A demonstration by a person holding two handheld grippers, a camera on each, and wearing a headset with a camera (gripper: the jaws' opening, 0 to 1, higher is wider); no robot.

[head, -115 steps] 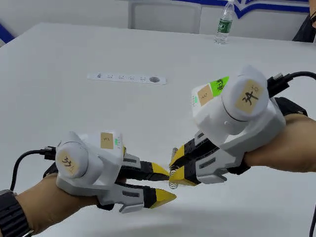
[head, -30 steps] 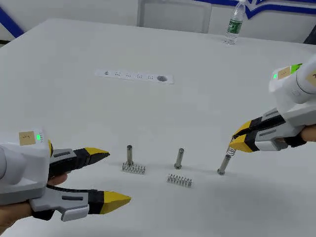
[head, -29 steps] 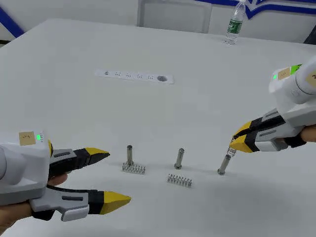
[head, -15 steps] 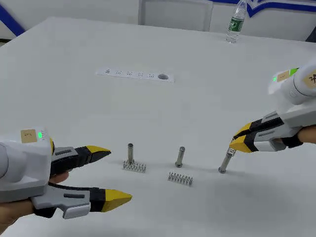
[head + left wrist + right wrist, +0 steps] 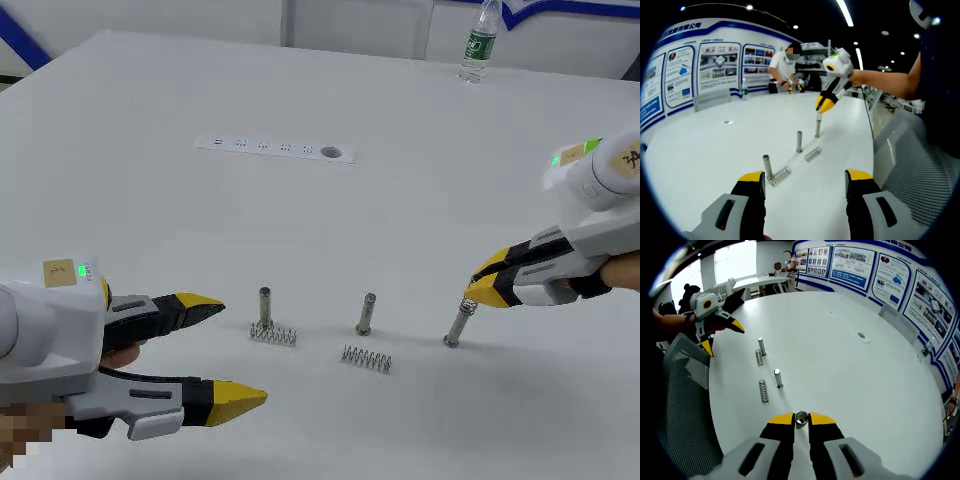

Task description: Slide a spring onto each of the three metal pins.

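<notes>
Three metal pins stand upright on the white table: the left pin (image 5: 264,305), the middle pin (image 5: 367,313) and the right pin (image 5: 456,325). One spring (image 5: 274,334) lies at the left pin's foot. A second spring (image 5: 365,358) lies in front of the middle pin. My right gripper (image 5: 478,291) is shut on a third spring (image 5: 467,303), which sits over the top of the right pin; from above, the spring (image 5: 800,417) shows as a ring between the yellow tips. My left gripper (image 5: 234,351) hangs open left of the pins, holding nothing.
A white power strip (image 5: 281,149) lies farther back on the table (image 5: 150,200), and a water bottle (image 5: 480,42) stands at the far edge. People work at a table behind (image 5: 785,70). A mesh chair back (image 5: 682,390) is beside the table.
Earlier both grippers were close together around the spring. Since then they have parted. In the last second the right gripper sank slightly, bringing the spring down over the right pin's top.
</notes>
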